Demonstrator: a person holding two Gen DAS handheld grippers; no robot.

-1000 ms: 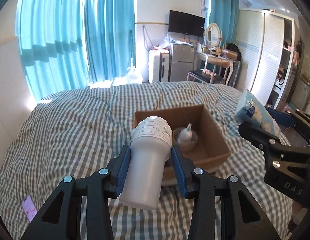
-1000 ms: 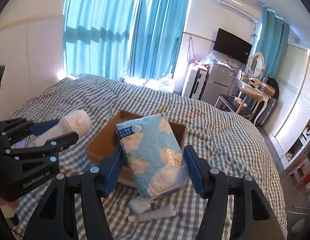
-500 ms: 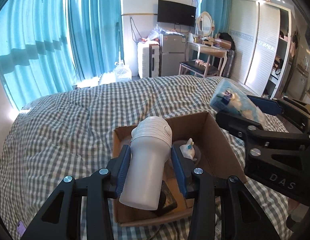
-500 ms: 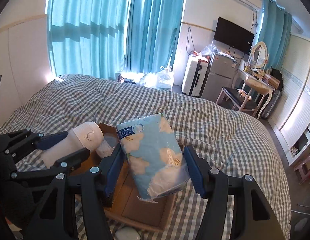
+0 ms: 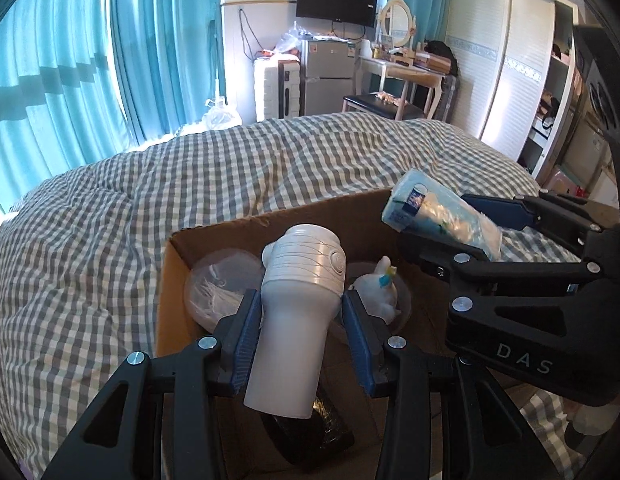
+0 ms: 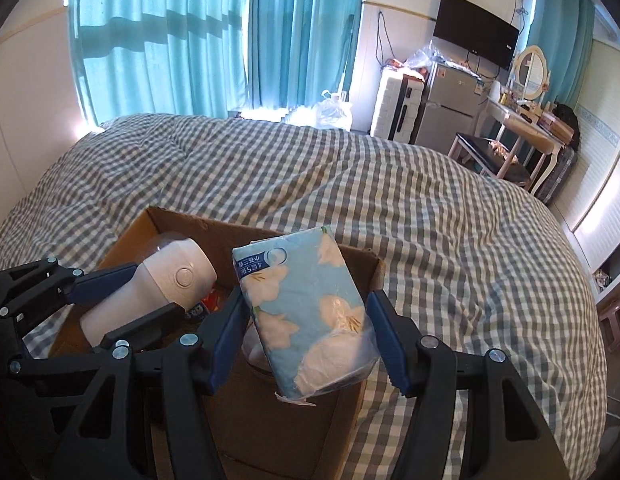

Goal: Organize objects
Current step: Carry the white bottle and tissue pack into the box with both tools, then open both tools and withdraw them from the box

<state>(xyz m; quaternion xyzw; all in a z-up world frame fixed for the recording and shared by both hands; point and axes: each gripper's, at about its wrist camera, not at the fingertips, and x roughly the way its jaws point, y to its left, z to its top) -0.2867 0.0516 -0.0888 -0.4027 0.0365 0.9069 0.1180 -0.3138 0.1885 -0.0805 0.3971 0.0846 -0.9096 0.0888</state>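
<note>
My left gripper is shut on a white bottle and holds it over the open cardboard box on the bed. The bottle also shows in the right wrist view. My right gripper is shut on a blue flowered tissue pack above the box's right side; the pack also shows in the left wrist view. Inside the box lie a clear round container, a small white figure and a dark object.
The box sits on a grey-checked duvet that covers the whole bed. Blue curtains hang behind. A fridge, a suitcase, a dressing table and a wardrobe stand beyond the bed's far end.
Both grippers have moved forward over the box with their loads. The box now lies directly under the bottle and the tissue pack.
</note>
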